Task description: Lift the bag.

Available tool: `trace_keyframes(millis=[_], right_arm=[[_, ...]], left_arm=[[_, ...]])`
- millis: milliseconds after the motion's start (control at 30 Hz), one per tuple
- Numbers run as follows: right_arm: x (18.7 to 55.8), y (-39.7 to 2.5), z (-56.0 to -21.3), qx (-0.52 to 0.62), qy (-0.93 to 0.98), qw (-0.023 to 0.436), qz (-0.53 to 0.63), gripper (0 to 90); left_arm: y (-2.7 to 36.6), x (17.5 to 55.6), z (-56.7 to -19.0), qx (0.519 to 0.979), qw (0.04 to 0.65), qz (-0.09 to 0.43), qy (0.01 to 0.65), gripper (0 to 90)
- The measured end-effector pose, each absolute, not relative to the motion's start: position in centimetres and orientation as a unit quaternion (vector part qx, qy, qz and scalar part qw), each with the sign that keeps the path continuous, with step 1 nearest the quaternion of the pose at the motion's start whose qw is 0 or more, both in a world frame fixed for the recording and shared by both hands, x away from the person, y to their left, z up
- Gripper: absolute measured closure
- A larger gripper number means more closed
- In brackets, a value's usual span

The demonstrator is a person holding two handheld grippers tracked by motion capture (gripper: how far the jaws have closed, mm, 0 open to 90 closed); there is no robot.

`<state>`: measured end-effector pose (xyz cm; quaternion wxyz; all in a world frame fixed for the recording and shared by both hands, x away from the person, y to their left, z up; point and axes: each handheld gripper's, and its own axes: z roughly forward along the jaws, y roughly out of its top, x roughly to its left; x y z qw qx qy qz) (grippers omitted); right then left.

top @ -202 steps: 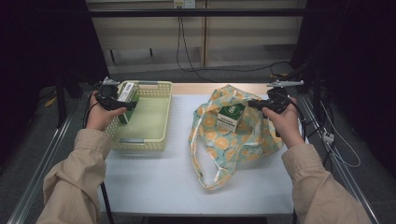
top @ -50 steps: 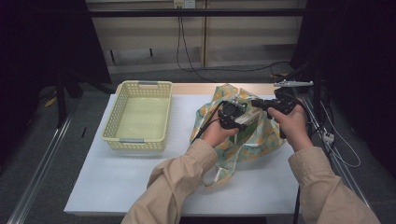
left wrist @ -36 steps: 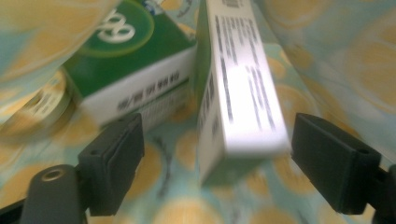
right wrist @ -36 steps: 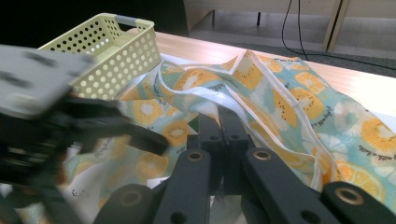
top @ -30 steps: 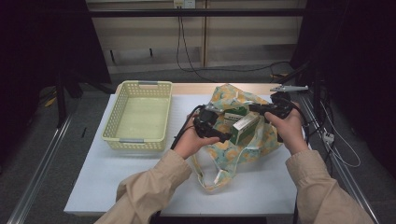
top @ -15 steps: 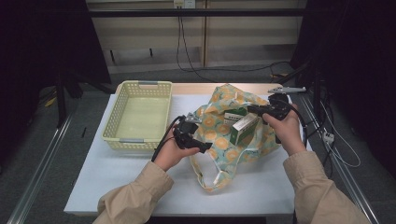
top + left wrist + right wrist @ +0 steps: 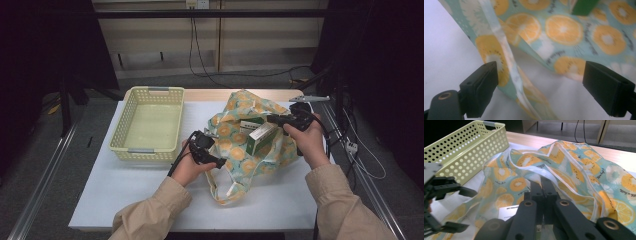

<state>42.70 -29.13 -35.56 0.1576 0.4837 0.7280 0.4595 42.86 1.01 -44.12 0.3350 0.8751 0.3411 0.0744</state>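
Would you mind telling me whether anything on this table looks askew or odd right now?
Nothing looks damaged or spilled. The green-and-white carton sits tilted, poking out of the crumpled fruit-print fabric bag, pinched by the right tool. The left tool is open around the bag's strap. The yellow perforated plastic basket stands square.

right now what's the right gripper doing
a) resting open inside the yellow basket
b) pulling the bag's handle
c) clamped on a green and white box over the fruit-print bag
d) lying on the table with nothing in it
c: the right gripper has its jaws shut on the green and white box, held over the fruit-print bag, away from the yellow basket.
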Motion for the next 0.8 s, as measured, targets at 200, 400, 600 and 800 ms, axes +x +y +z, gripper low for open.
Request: trace_keyframes(millis=[200,400,600,800], right_arm=[[42.8,-29.2,-35.7,0.482,0.729,0.156,0.460,90.0],[42.9,-29.3,-35.8,0.485,0.728,0.154,0.460,90.0],[43.0,-29.1,-34.8,0.480,0.727,0.160,0.463,90.0],[43.2,-29.0,-32.8,0.476,0.723,0.172,0.470,90.0]], left_arm=[[-0.2,43.2,-45.0,0.860,0.350,0.079,0.362,36.4],[-0.9,42.8,-44.5,0.870,0.350,0.036,0.345,83.1],[0.3,43.6,-40.2,0.860,0.367,0.011,0.353,89.3],[1.1,44.5,-33.8,0.850,0.396,0.019,0.346,89.9]])
